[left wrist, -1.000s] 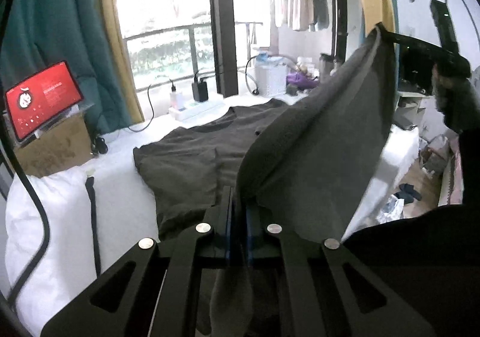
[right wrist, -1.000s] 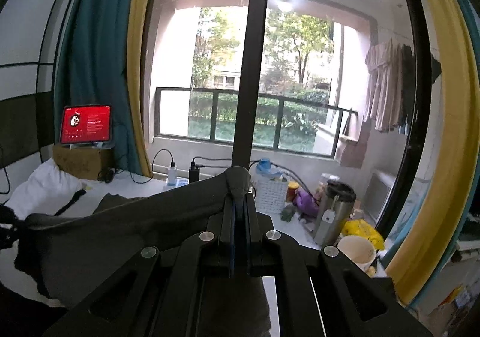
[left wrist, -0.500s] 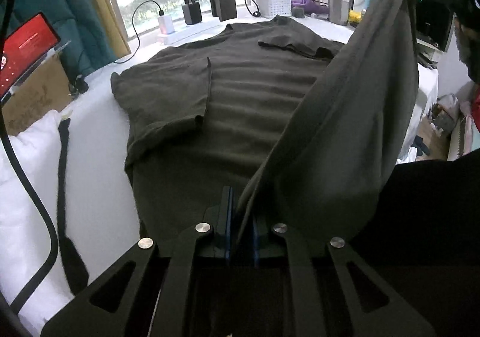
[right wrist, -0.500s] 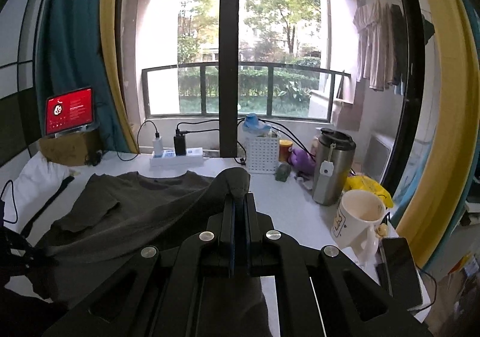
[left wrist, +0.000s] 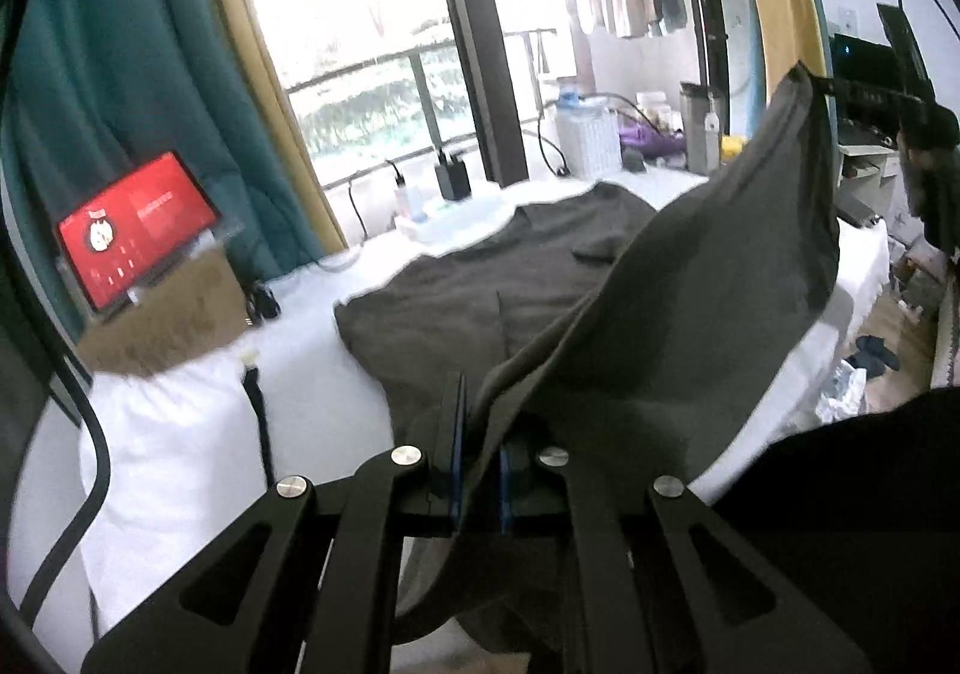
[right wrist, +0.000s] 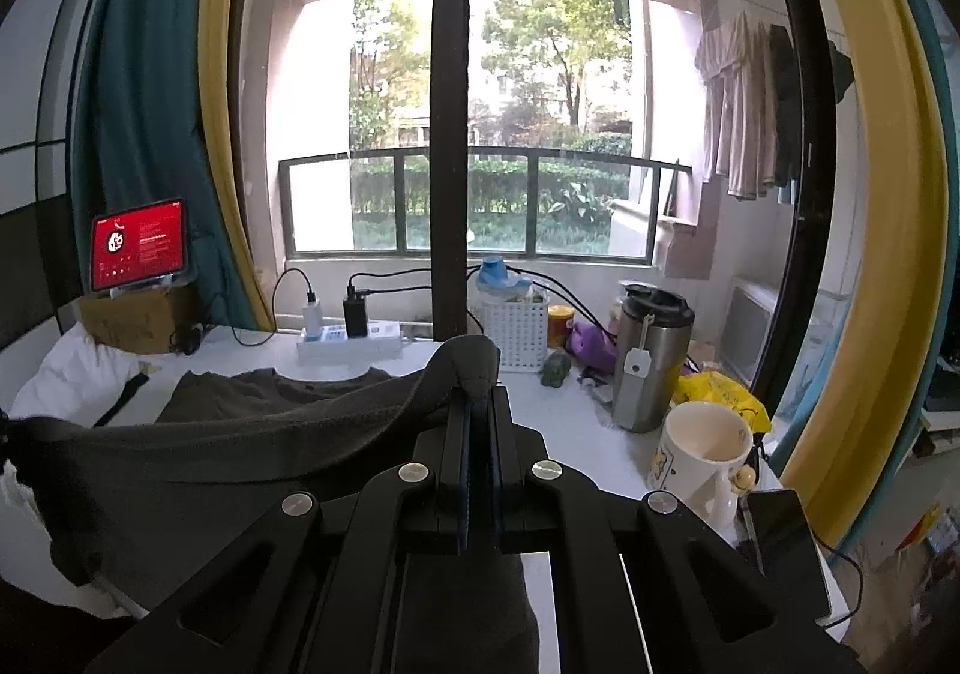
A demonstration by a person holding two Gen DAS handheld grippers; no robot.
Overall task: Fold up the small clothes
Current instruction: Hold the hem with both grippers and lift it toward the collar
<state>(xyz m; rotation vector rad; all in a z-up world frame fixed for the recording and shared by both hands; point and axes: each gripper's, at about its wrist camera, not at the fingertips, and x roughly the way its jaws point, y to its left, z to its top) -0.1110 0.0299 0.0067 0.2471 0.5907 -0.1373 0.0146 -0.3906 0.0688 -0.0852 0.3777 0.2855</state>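
Note:
A dark grey t-shirt (left wrist: 480,278) lies spread on the white table (left wrist: 324,392), collar toward the window. My left gripper (left wrist: 477,452) is shut on one corner of its bottom hem. My right gripper (right wrist: 477,416) is shut on the other hem corner, and it shows in the left wrist view (left wrist: 840,89) at the upper right. The hem (left wrist: 708,278) hangs lifted and stretched between the two grippers, above the rest of the shirt (right wrist: 240,392).
A power strip with chargers (right wrist: 351,341), a white basket (right wrist: 516,332), a steel flask (right wrist: 651,356) and a white mug (right wrist: 702,452) stand along the back and right of the table. A phone (right wrist: 783,530) lies at the right edge. A red-screen tablet (left wrist: 135,227) sits on a cardboard box at left.
Both grippers keep hold of the hem. The left view tilted down over the shirt, then back up; the right view dipped toward the table and rose a little.

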